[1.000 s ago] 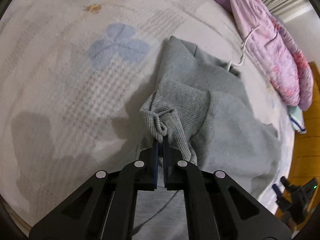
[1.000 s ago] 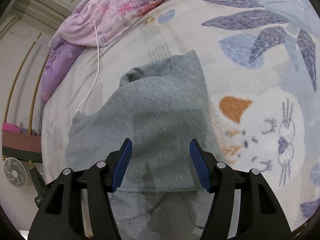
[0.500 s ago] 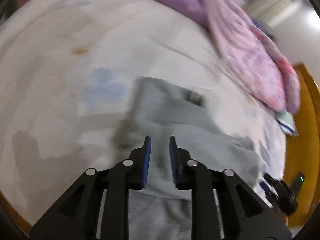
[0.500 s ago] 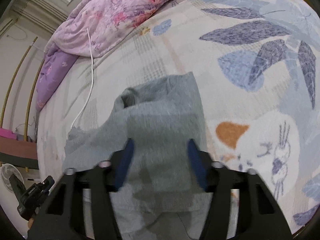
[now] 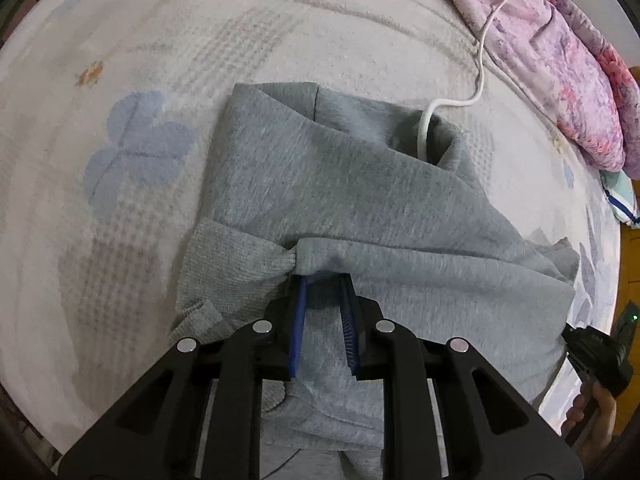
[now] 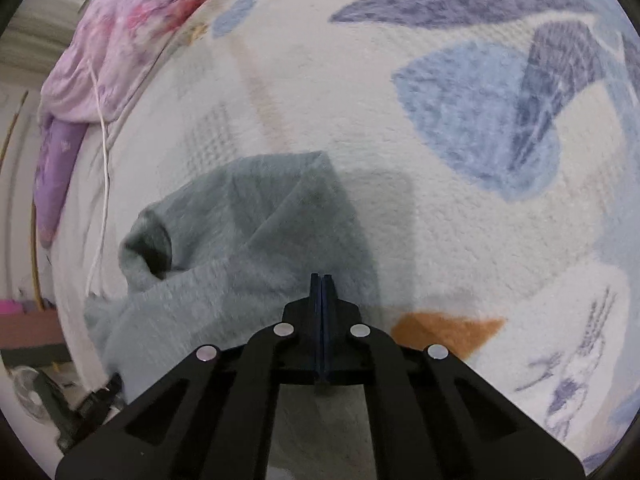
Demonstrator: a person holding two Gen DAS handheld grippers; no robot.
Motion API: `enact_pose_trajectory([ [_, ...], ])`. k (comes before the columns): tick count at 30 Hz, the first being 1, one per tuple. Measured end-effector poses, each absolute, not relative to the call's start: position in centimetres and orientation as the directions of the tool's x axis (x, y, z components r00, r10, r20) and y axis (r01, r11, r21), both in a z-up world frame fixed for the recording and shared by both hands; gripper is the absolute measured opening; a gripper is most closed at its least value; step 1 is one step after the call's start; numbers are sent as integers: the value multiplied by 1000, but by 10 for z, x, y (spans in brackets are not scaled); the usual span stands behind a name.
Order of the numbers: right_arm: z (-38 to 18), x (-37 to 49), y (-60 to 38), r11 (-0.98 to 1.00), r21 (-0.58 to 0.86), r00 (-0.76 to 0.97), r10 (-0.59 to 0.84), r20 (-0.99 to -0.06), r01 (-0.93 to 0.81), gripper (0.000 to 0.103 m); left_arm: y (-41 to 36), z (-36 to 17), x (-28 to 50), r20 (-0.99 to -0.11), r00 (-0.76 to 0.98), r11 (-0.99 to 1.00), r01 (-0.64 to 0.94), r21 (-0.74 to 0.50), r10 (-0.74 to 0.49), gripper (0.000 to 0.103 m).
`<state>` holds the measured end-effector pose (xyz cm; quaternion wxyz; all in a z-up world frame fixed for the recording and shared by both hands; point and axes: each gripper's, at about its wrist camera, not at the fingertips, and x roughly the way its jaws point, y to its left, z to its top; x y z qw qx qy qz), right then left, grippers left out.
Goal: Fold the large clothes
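Note:
A grey sweatshirt [image 5: 344, 200] lies partly folded on a pale patterned blanket [image 5: 132, 80]. In the left wrist view my left gripper [image 5: 324, 280] is open, its tips at a folded edge beside the ribbed cuff [image 5: 236, 260], with cloth between the blue pads. In the right wrist view the sweatshirt [image 6: 248, 236] lies ahead and to the left. My right gripper [image 6: 321, 278] has its pads pressed together over the garment's right side; whether cloth is pinched between them is not visible.
A white cable [image 5: 476, 92] runs onto the sweatshirt's collar. A pink floral quilt [image 5: 560, 64] is bunched along the far edge, also in the right wrist view [image 6: 132, 24]. A fan [image 6: 28, 396] stands on the floor at the left.
My left gripper let go of the cuff, opened and moved over the folded edge. My right gripper went from wide open to shut and moved forward over the garment.

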<state>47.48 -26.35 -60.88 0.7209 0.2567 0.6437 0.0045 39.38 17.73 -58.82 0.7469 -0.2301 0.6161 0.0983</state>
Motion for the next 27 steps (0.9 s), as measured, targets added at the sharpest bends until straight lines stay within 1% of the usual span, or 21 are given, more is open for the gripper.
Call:
enact_pose_trajectory([
  [2, -604, 477, -260, 880, 357, 150, 325, -934, 312, 0, 181, -584, 394, -960, 211, 864, -429, -262, -186, 20],
  [3, -598, 479, -259, 880, 358, 137, 331, -934, 313, 4, 187, -581, 393, -954, 206, 854, -434, -287, -216, 21],
  [4, -591, 480, -258, 878, 361, 135, 335, -932, 313, 4, 192, -573, 393, -948, 206, 843, -439, -311, -242, 23],
  [5, -585, 481, -257, 878, 365, 136, 339, -931, 310, 8, 194, -565, 391, -949, 203, 841, -445, -309, -241, 32],
  [6, -576, 484, -255, 877, 373, 141, 345, -928, 303, 16, 196, -556, 392, -955, 204, 842, -458, -286, -214, 45],
  [7, -570, 486, -254, 875, 380, 150, 350, -925, 299, 22, 201, -543, 393, -960, 236, 841, -480, -250, -151, 72],
  [8, -561, 489, -251, 874, 385, 166, 350, -922, 296, 35, 203, -533, 396, -956, 270, 838, -489, -243, -119, 76],
  [9, -555, 492, -248, 874, 386, 175, 348, -921, 295, 52, 204, -526, 400, -948, 296, 835, -487, -256, -118, 77],
  [12, -548, 506, -235, 854, 423, 182, 384, -905, 304, 52, 204, -527, 424, -935, 308, 809, -495, -316, -176, 79],
  [16, -554, 524, -215, 815, 462, 159, 434, -887, 351, 53, 192, -547, 466, -938, 254, 794, -505, -338, -237, 79],
  [19, -561, 537, -197, 813, 457, 135, 439, -888, 361, 55, 170, -560, 503, -955, 188, 836, -464, -293, -231, 79],
  [21, -566, 546, -186, 824, 436, 107, 428, -898, 363, 60, 165, -570, 514, -964, 141, 847, -461, -264, -224, 79],
  [25, -591, 561, -169, 826, 406, 39, 426, -904, 392, 61, 156, -595, 532, -978, 35, 865, -461, -200, -208, 79],
  [27, -603, 562, -170, 806, 420, 35, 447, -894, 418, 61, 158, -610, 537, -973, -4, 842, -502, -197, -231, 79],
])
